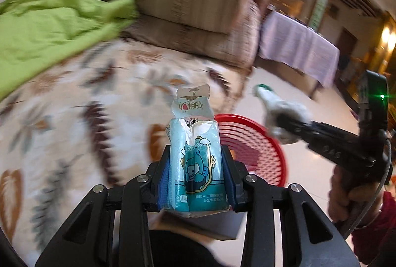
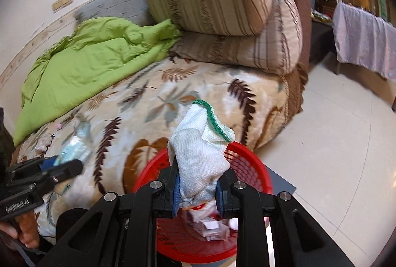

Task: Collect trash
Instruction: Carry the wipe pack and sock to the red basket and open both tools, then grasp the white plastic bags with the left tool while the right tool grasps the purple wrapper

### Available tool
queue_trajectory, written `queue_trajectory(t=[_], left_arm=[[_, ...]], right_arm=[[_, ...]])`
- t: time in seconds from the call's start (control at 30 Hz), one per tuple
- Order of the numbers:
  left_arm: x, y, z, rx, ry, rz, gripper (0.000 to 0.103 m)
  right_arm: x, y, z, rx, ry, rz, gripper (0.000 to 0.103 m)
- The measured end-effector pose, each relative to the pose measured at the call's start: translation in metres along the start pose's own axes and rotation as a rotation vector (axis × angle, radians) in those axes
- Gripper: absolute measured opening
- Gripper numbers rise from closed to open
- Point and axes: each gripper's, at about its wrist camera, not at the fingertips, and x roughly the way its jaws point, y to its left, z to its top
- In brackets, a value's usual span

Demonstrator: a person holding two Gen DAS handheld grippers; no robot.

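Right tongs (image 2: 196, 189) clamping a white knit glove (image 2: 201, 153) with green cuff, hanging directly over the red mesh basket (image 2: 250, 168) on the floor beside the bed (image 2: 210, 93); cuff end pointing up and away, long axis running roughly along the fingers. Left tongs (image 1: 196, 179) gripping an opened teal tissue packet (image 1: 195, 163), standing upright, torn flap topmost, held near the basket (image 1: 250, 140) but not over it. Basket already holding paper scraps. Judging roughly midway: both pieces awaiting drop. Further out on the bedspread, small pale bits possibly remaining; too blurred for certainty.
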Motion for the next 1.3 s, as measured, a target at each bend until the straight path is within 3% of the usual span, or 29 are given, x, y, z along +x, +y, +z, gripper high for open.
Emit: queue_trajectory(t=[0.07,0.13,0.17,0.27,0.37,0.53,0.77,0.93,1.07,1.17,1.3], left_arm=[[0.022,-0.015,0.005,0.016,0.029,-0.040,0.038],[0.037,-0.023,0.007,0.022,0.048,-0.066,0.052],[0.044,-0.025,0.009,0.022,0.062,-0.075,0.061],[0.043,-0.021,0.008,0.004,0.048,-0.075,0.064],[0.032,-0.004,0.006,-0.010,0.036,-0.012,0.066],[0.006,0.042,-0.008,-0.100,0.028,0.081,0.067],[-0.059,0.141,-0.030,-0.225,-0.034,0.283,0.069],[-0.117,0.233,-0.047,-0.293,-0.074,0.515,0.072],[-0.156,0.309,-0.050,-0.359,-0.101,0.657,0.076],[-0.168,0.370,-0.052,-0.413,-0.097,0.698,0.076],[-0.149,0.427,-0.052,-0.451,-0.050,0.675,0.076]], right_arm=[[0.006,-0.009,-0.001,0.014,0.010,-0.008,0.028],[0.018,-0.019,-0.003,0.049,0.050,-0.001,0.042],[0.021,-0.025,-0.004,0.076,0.061,-0.006,0.044],[0.021,-0.031,-0.006,0.094,0.054,-0.019,0.045],[0.021,-0.027,-0.005,0.090,0.048,-0.010,0.045],[0.033,0.016,0.001,0.055,0.061,0.108,0.045],[0.056,0.112,0.004,-0.088,0.116,0.272,0.045],[0.065,0.176,0.006,-0.159,0.133,0.360,0.047],[0.071,0.209,0.009,-0.203,0.146,0.395,0.050],[0.081,0.229,0.011,-0.224,0.166,0.410,0.051],[0.094,0.252,0.016,-0.256,0.190,0.420,0.051]])
